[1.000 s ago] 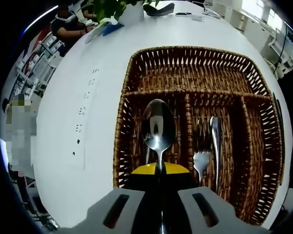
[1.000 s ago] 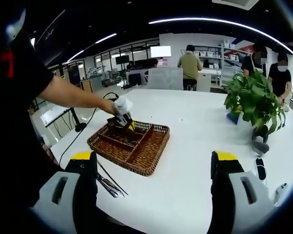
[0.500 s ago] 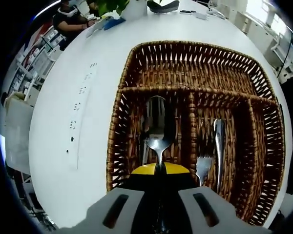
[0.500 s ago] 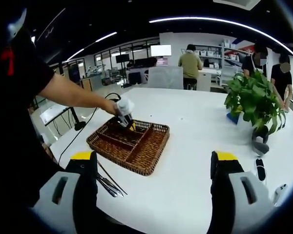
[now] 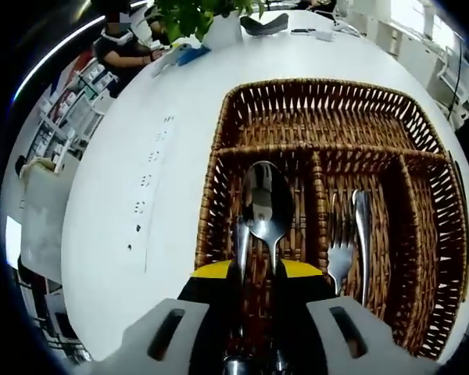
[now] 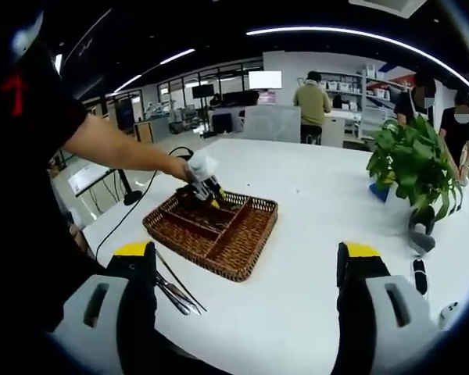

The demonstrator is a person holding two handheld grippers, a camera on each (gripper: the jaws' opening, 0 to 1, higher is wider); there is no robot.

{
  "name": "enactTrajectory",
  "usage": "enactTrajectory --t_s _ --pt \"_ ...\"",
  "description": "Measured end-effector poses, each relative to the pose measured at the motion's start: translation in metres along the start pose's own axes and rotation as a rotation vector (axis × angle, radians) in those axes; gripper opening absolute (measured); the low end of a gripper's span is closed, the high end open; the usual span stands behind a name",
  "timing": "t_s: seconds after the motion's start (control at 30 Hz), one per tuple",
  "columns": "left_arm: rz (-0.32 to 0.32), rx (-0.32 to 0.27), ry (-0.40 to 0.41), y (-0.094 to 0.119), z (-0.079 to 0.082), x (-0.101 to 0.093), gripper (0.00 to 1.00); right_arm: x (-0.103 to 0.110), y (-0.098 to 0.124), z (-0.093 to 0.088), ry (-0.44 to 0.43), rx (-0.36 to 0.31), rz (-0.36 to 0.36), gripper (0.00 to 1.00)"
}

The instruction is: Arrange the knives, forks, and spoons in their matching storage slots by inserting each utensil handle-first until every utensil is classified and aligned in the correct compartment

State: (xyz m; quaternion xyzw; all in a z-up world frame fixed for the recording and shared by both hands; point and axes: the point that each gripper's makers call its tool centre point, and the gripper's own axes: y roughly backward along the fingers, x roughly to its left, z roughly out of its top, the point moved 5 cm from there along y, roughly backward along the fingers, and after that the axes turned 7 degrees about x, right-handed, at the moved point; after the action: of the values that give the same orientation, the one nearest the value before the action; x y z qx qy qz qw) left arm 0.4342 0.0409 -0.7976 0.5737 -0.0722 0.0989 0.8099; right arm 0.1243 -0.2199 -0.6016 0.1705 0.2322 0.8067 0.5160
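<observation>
A brown wicker basket (image 5: 219, 164) with long slots lies on the white table. My left gripper (image 5: 258, 269) hovers over its left slot, open, yellow tips apart. A shiny spoon (image 5: 267, 199) lies in that slot, bowl away from me, its handle running down between the jaws. A second spoon (image 5: 242, 242) lies beside it. The neighbouring slot holds a fork (image 5: 340, 254) and another long shiny utensil (image 5: 363, 226). In the right gripper view the basket (image 6: 246, 238) sits mid-table with the left gripper (image 6: 203, 183) over its far-left corner. My right gripper (image 6: 246, 258) is open and holds nothing.
Several loose utensils (image 6: 176, 289) lie on the table beside the basket's near-left edge. A potted plant (image 6: 410, 168) and small dark items (image 6: 418, 238) stand at the right. A person's arm (image 6: 117, 148) reaches in from the left. People stand at the back of the room.
The left gripper's jaws have parted and let go of the spoon, which now lies in the left slot. The right gripper has stayed still.
</observation>
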Motion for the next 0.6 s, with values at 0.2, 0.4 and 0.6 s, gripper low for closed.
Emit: enactTrajectory --t_s 0.2,0.4,0.6 --pt "0.034 -0.110 0.102 0.036 0.002 0.008 0.43 0.000 -0.003 0.005 0.048 0.016 -0.004 0.97" --pt "0.055 -0.289 0.286 0.078 0.004 0.004 0.62 0.003 -0.011 0.012 0.070 0.021 0.023 0.98" --pt "0.026 -0.476 0.483 0.127 -0.009 -0.035 0.87 0.000 -0.019 0.017 0.060 0.001 0.045 0.99"
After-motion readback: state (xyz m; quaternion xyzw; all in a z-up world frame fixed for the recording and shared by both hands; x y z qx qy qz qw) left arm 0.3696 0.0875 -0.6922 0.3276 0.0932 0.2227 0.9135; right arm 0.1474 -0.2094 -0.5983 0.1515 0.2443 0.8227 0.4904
